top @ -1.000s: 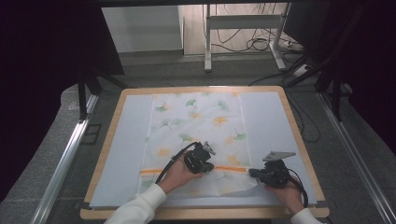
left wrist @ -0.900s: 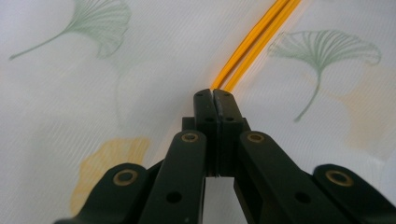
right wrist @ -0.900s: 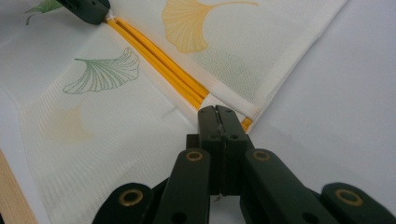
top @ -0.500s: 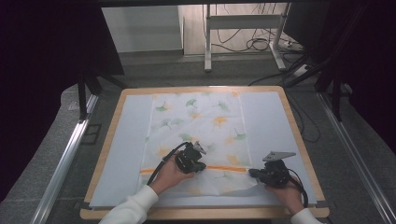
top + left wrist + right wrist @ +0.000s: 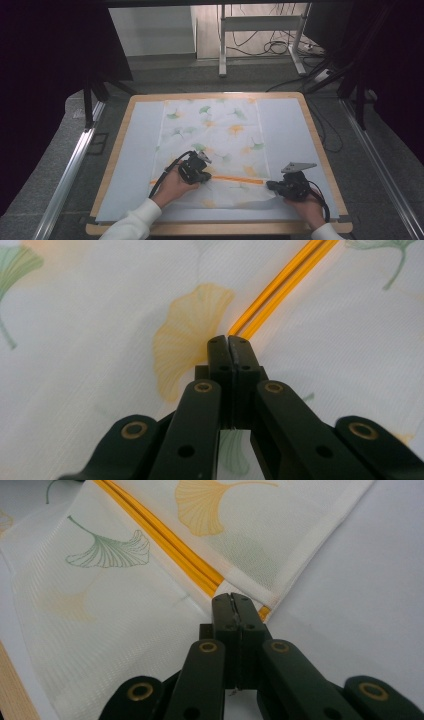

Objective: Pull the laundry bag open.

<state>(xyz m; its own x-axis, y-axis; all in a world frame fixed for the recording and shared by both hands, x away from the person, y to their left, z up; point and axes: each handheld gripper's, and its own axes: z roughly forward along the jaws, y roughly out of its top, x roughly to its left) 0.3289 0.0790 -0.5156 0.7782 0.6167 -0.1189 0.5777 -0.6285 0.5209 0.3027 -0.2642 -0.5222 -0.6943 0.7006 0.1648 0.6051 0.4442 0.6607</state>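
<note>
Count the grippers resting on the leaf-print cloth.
2. The left gripper sits mid-cloth on the orange stripe; the right gripper sits at the cloth's near right edge.

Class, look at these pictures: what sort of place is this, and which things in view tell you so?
Probably a lab or workshop set up for recording, not a home: a wood-rimmed table bearing a leaf-printed cloth, loose cables on the floor behind, and a metal stand.

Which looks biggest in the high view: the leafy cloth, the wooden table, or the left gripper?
1. wooden table
2. leafy cloth
3. left gripper, smallest by far, with shut jaws resting on the cloth.
</note>
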